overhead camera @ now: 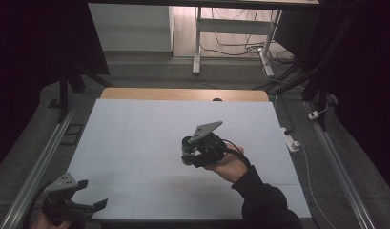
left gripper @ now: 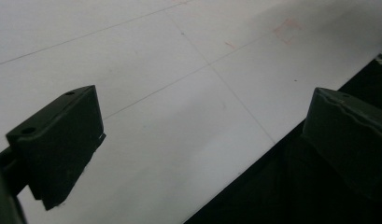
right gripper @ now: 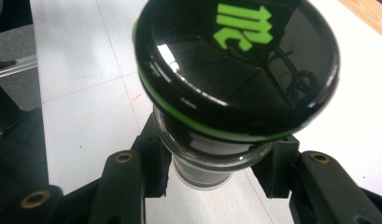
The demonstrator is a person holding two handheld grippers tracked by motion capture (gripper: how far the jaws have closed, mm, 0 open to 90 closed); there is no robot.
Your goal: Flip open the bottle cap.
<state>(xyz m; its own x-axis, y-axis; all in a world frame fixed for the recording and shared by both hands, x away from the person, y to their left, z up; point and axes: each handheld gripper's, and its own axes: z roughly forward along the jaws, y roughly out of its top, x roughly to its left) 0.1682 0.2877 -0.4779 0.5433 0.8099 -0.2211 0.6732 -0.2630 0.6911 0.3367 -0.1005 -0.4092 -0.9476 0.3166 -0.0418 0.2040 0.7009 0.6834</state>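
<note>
The right gripper (overhead camera: 189, 153) is positioned above the middle of the white table (overhead camera: 135, 138), held in the person's right hand (overhead camera: 229, 165), whose dark sleeve (overhead camera: 265, 202) enters from the lower edge of the high view. Its 2 jaws are clamped on a jar (overhead camera: 187, 149) with a glossy black lid (right gripper: 237, 65). In the right gripper view the pads (right gripper: 156, 161) press against the clear glass body of the jar just beneath the lid, 1 pad on each side. The lid carries a green band around its rim and green lettering (right gripper: 242, 25) on top. The lid faces the camera, so the jar lies along the jaws rather than across them. Whether the jar rests on the table or is held just above it cannot be determined.

The left gripper (overhead camera: 95, 193) sits at the near left corner of the table, well apart from the jar. Its 2 jaws stand wide apart with nothing between them; in the left gripper view 1 jaw is over the white surface and the other over the dark area beyond the table edge. Thin seam lines (left gripper: 212, 70) and a faint red mark (left gripper: 286, 30) cross the surface.
</note>
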